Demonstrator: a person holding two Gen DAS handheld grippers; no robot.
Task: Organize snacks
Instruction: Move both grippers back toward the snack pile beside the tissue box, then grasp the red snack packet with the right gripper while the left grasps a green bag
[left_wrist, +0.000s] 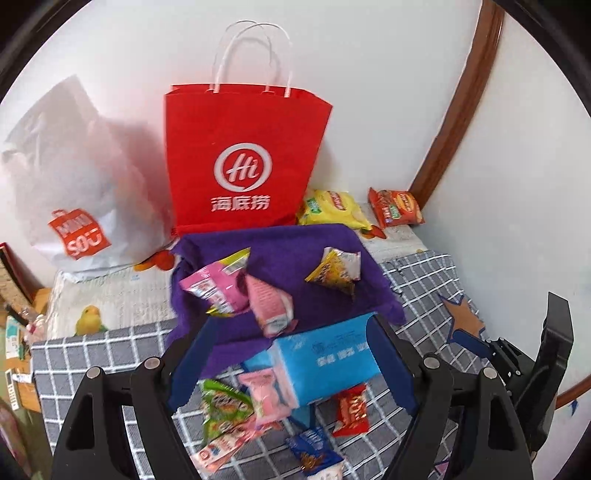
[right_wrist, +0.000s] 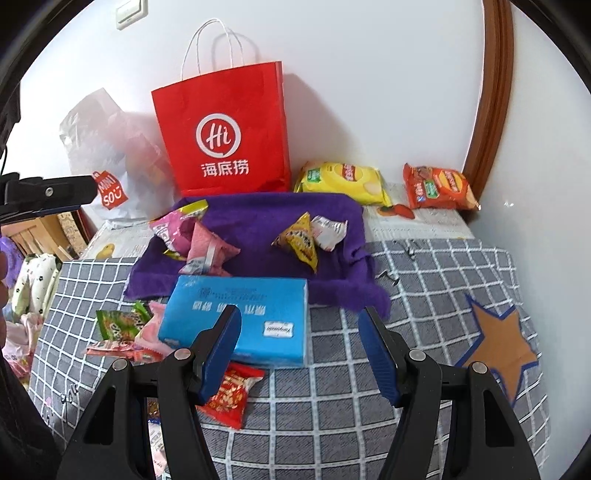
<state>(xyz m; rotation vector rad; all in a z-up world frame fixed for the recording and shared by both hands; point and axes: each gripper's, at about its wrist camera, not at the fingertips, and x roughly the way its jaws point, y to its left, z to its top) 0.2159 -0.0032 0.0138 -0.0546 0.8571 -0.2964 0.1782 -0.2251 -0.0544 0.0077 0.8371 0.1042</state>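
Observation:
A blue tissue box (left_wrist: 325, 363) (right_wrist: 240, 321) lies on the checked cloth in front of a purple towel (left_wrist: 288, 266) (right_wrist: 258, 229). On the towel lie pink snack packs (left_wrist: 240, 291) (right_wrist: 195, 236) and a yellow triangular pack (left_wrist: 334, 271) (right_wrist: 299, 242). Beside and under the box lie a green pack (left_wrist: 223, 410) (right_wrist: 122, 325), a pink pack (left_wrist: 264, 397) and a red pack (left_wrist: 351, 408) (right_wrist: 231, 393). My left gripper (left_wrist: 291, 358) is open, with the box between its fingers. My right gripper (right_wrist: 299, 350) is open and empty, just above the box's near right corner.
A red paper bag (left_wrist: 243, 155) (right_wrist: 225, 136) stands against the wall behind the towel, a white plastic bag (left_wrist: 81, 184) (right_wrist: 110, 155) to its left. Yellow (left_wrist: 332, 206) (right_wrist: 343, 181) and orange (left_wrist: 395, 206) (right_wrist: 439, 188) chip bags lie at the back right. A blue pack (left_wrist: 312, 450) lies near.

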